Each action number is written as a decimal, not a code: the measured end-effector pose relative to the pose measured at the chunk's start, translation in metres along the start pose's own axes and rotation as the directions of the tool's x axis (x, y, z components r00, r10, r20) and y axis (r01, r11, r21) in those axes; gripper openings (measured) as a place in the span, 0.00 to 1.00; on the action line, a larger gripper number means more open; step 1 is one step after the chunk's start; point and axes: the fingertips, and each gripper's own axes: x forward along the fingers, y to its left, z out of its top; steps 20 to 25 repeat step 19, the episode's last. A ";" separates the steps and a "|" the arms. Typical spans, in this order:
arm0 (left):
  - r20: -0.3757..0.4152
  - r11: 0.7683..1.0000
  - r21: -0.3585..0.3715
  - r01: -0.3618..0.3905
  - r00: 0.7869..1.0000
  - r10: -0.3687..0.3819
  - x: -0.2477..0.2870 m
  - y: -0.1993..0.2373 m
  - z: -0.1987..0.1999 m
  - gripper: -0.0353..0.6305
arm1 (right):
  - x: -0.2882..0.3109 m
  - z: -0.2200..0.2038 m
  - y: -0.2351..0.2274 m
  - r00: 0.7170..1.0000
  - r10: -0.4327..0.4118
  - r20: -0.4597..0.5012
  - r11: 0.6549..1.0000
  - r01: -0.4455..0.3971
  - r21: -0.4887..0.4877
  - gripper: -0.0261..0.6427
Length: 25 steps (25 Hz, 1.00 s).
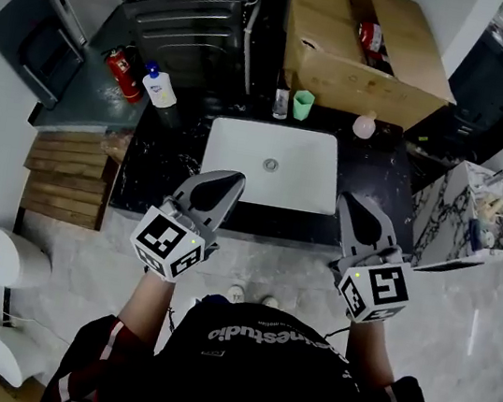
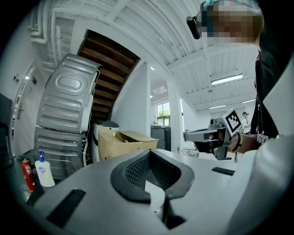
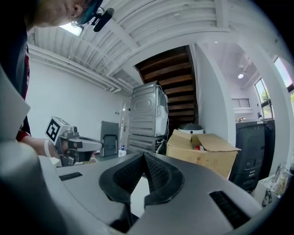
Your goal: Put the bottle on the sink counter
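Observation:
A white pump bottle with a blue top (image 1: 160,88) stands on a grey surface left of the black sink counter (image 1: 379,173). It also shows low at the left of the left gripper view as the pump bottle (image 2: 44,170). My left gripper (image 1: 226,182) hovers over the counter's front edge, left of the white basin (image 1: 271,165). My right gripper (image 1: 353,207) is level with it on the right. Both are shut with nothing between the pads, as the left gripper (image 2: 149,153) and the right gripper (image 3: 144,156) show in their own views.
On the counter's back edge stand a small clear bottle (image 1: 281,104), a green cup (image 1: 303,104) and a pale round container (image 1: 365,125). An open cardboard box (image 1: 370,49) sits behind. A red fire extinguisher (image 1: 122,74) lies beside the pump bottle. Wooden pallets (image 1: 66,175) lie at left.

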 end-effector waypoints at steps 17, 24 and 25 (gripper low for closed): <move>0.000 1.000 -0.020 -0.018 1.000 0.018 -0.003 -0.005 0.002 0.07 | -0.012 -0.009 0.000 1.000 0.012 -0.009 0.999 -0.012 0.031 0.10; 0.000 1.000 -0.018 -0.018 1.000 0.018 -0.003 -0.006 0.003 0.07 | -0.012 -0.009 0.000 1.000 0.012 -0.009 0.999 -0.012 0.030 0.10; 0.000 1.000 -0.018 -0.018 1.000 0.018 -0.003 -0.006 0.003 0.07 | -0.012 -0.009 0.000 1.000 0.012 -0.009 0.999 -0.012 0.030 0.10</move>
